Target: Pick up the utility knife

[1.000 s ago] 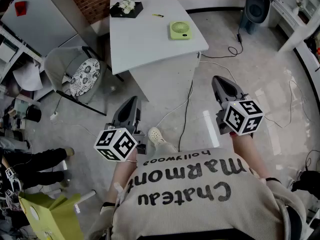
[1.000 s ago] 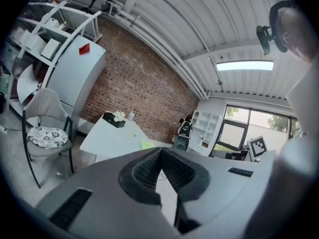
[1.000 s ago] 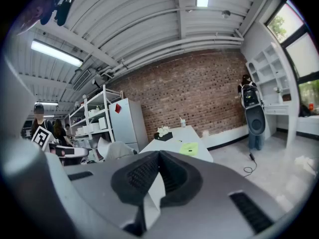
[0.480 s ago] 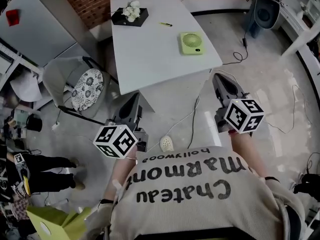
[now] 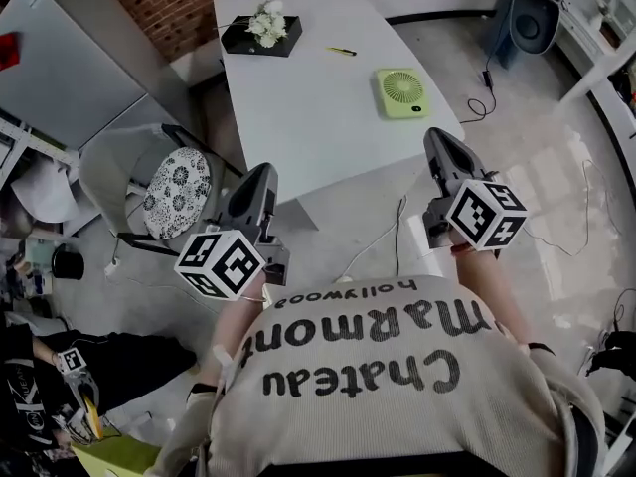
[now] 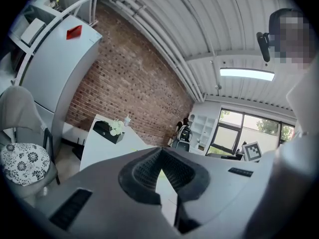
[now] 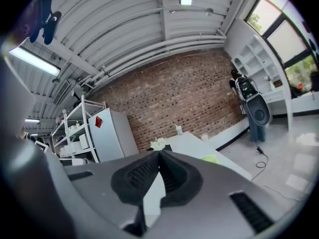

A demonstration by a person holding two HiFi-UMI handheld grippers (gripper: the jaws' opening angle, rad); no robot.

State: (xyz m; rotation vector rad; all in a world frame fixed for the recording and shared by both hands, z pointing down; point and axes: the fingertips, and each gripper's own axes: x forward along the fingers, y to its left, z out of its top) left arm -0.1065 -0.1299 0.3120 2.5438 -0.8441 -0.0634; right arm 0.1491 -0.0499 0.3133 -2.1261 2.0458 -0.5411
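Table point(image 5: 318, 117) nearer than a second ago, both grippers carried forward toward it. Left gripper point(image 5: 260, 172), right gripper point(image 5: 437, 137): jaws together, empty. Knife point(image 5: 342, 51) lies at table's far end, between flower box point(image 5: 260, 30) and fan point(image 5: 401, 92), well apart from both tips. Approach under way, jaws need opening.

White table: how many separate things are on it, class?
4. Black flower box at the far left, yellow utility knife right of it, green fan near the right edge, small white container at the far end. More may lie out of view.
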